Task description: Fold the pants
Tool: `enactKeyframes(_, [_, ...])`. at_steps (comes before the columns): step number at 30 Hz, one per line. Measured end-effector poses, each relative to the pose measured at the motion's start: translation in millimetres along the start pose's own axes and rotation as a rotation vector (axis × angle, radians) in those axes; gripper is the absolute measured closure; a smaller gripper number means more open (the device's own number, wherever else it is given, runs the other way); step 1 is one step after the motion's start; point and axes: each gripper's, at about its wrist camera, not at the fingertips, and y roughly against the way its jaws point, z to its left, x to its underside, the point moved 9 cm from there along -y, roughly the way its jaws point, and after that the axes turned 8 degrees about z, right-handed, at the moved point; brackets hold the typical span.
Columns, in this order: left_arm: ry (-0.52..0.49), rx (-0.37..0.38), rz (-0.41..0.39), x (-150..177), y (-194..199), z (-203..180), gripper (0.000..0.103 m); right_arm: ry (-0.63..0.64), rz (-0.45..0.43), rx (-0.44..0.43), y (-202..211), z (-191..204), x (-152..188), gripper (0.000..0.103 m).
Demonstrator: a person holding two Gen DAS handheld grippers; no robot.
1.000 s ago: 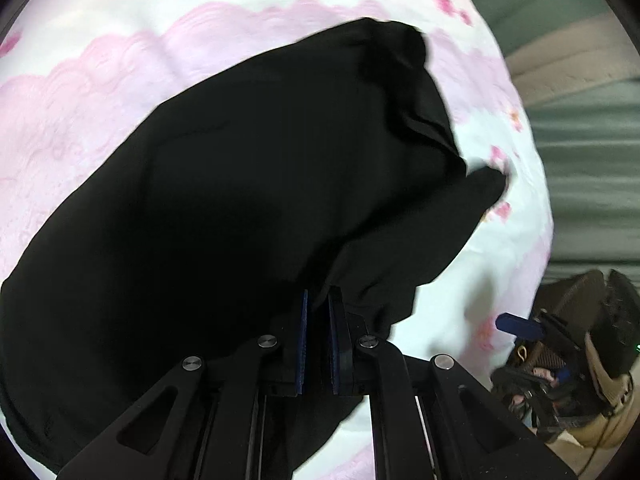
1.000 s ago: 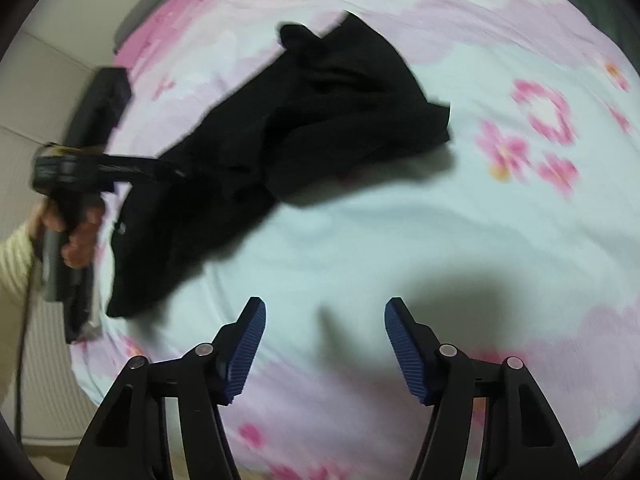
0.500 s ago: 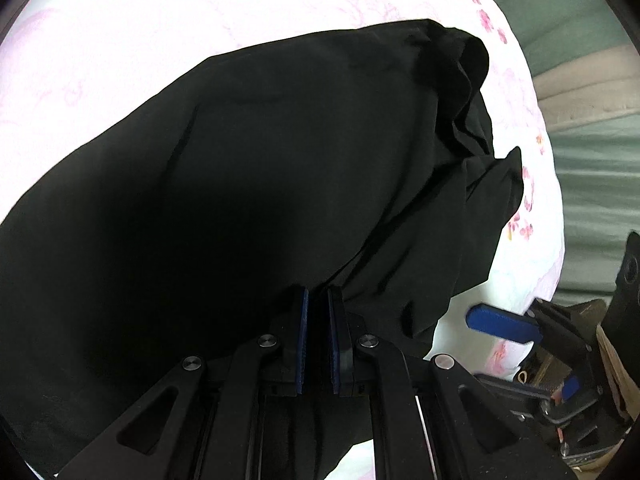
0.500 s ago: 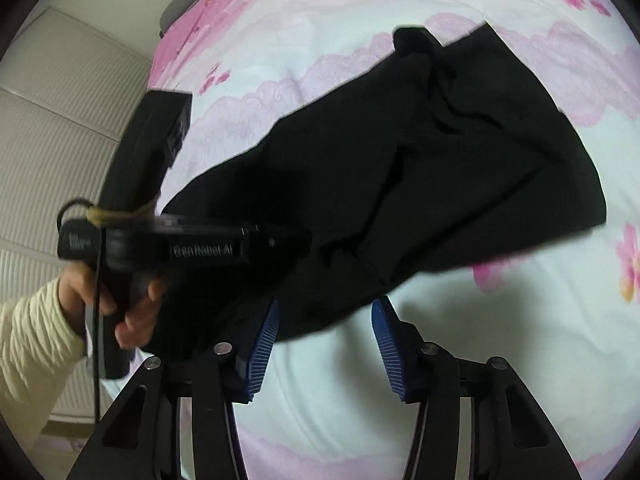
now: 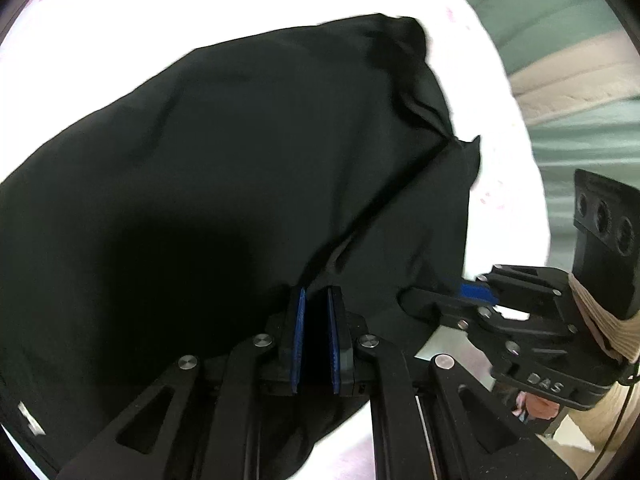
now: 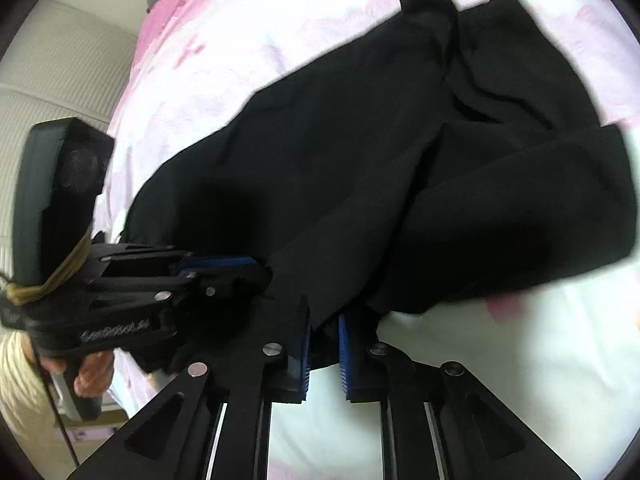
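The black pants (image 5: 240,168) hang bunched over a white and pink bedspread (image 5: 240,8). My left gripper (image 5: 316,304) is shut on an edge of the pants; black cloth fills the gap between its blue pads. My right gripper (image 6: 324,320) is shut on another edge of the pants (image 6: 400,168) close beside the left one. In the left wrist view the right gripper (image 5: 468,296) comes in from the right. In the right wrist view the left gripper (image 6: 240,268) comes in from the left. The pants' far end lies crumpled on the bed.
The bedspread (image 6: 480,380) with pink flower prints spreads under the pants. A ribbed pale wall (image 6: 60,72) stands at the left. A green curtain and a beige band (image 5: 580,80) lie beyond the bed. A hand (image 6: 92,376) holds the left gripper's handle.
My right gripper moved in from the open bed to the pants' edge next to the left gripper and shut on it. The left gripper kept its hold and lifted the cloth.
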Motion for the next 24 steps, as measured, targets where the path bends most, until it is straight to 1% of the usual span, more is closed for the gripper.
enactKeyframes(2, [-0.017, 0.021, 0.004, 10.2, -1.1, -12.8, 0.091, 0.011, -0.01, 0.017, 22.4, 5.3, 22.3, 0.092])
enactKeyframes(4, [-0.029, 0.04, 0.018, 22.0, -7.1, -22.3, 0.091, 0.004, -0.003, 0.023, 35.0, 8.5, 43.1, 0.092])
enactKeyframes(6, [-0.02, 0.043, 0.046, 34.0, -18.2, -26.8, 0.091, -0.022, 0.016, 0.031, 39.4, 5.9, 62.0, 0.093])
enactKeyframes(7, [-0.009, 0.044, 0.065, 40.9, -24.9, -26.6, 0.091, -0.052, 0.035, 0.028, 39.7, 2.7, 77.2, 0.093])
enactKeyframes(11, [0.033, 0.042, 0.106, 62.5, -46.1, -20.4, 0.088, -0.146, 0.098, 0.035, 28.4, -13.4, 116.4, 0.094])
enactKeyframes(13, [0.054, 0.036, 0.104, 66.8, -49.9, -16.2, 0.088, -0.172, 0.128, 0.029, 21.1, -17.9, 128.2, 0.094])
enactKeyframes(16, [0.072, 0.027, 0.102, 65.1, -52.2, -14.6, 0.088, -0.175, 0.163, 0.045, 11.4, -18.2, 139.4, 0.094])
enactKeyframes(18, [0.063, 0.003, 0.108, 65.8, -52.9, -13.8, 0.088, -0.186, 0.183, 0.041, 5.3, -12.9, 137.3, 0.094])
enactKeyframes(20, [0.048, -0.039, 0.112, 63.6, -50.3, -15.8, 0.087, -0.16, 0.204, 0.068, 1.1, -11.3, 137.7, 0.093])
enactKeyframes(21, [0.047, -0.064, 0.108, 61.2, -49.9, -19.9, 0.084, -0.163, 0.204, 0.076, 1.1, -12.1, 137.0, 0.089])
enactKeyframes(22, [0.05, -0.084, 0.095, 61.4, -46.1, -21.0, 0.076, -0.174, 0.209, 0.076, -2.2, -6.1, 125.5, 0.084])
enactKeyframes(23, [0.057, -0.106, 0.051, 60.5, -32.3, -22.4, 0.072, -0.181, 0.22, 0.082, -0.1, -7.0, 126.7, 0.071])
enactKeyframes(24, [0.061, -0.112, 0.008, 63.1, -19.8, -23.8, 0.059, -0.185, 0.226, 0.102, 5.4, -7.9, 128.2, 0.063])
